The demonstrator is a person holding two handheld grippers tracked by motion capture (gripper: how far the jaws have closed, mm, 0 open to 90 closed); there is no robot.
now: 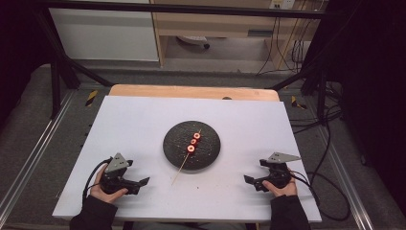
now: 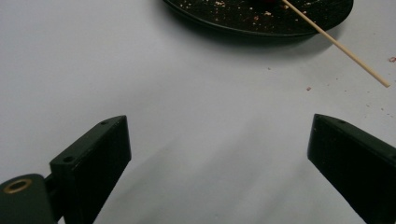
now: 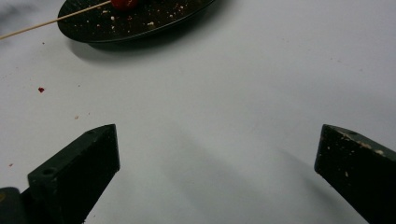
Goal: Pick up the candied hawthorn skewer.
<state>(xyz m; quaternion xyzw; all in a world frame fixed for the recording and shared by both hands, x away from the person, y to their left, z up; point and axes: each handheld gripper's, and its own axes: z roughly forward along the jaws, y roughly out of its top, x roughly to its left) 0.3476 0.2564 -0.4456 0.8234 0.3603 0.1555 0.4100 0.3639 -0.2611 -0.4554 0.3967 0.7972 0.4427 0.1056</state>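
Note:
A black round plate (image 1: 210,152) lies in the middle of the white table sheet. Across it rests a thin wooden skewer (image 1: 181,170) threaded with three red ring-shaped pieces (image 1: 194,141); its bare end sticks out over the plate's near edge. My left gripper (image 1: 142,183) rests on the sheet at the near left, jaws wide apart and empty. At the near right my right gripper (image 1: 247,180) also rests open with nothing between its jaws. The plate's rim (image 2: 219,29) and skewer end (image 2: 359,60) show in the left gripper view; the plate (image 3: 102,32) and one red piece (image 3: 123,4) show in the right gripper view.
The white sheet (image 1: 143,120) covers a wooden table whose far edge (image 1: 191,91) shows. Crumbs (image 3: 41,89) lie scattered near the plate. Black cables (image 1: 330,191) trail off the right side. A dark frame and shelving stand behind the table.

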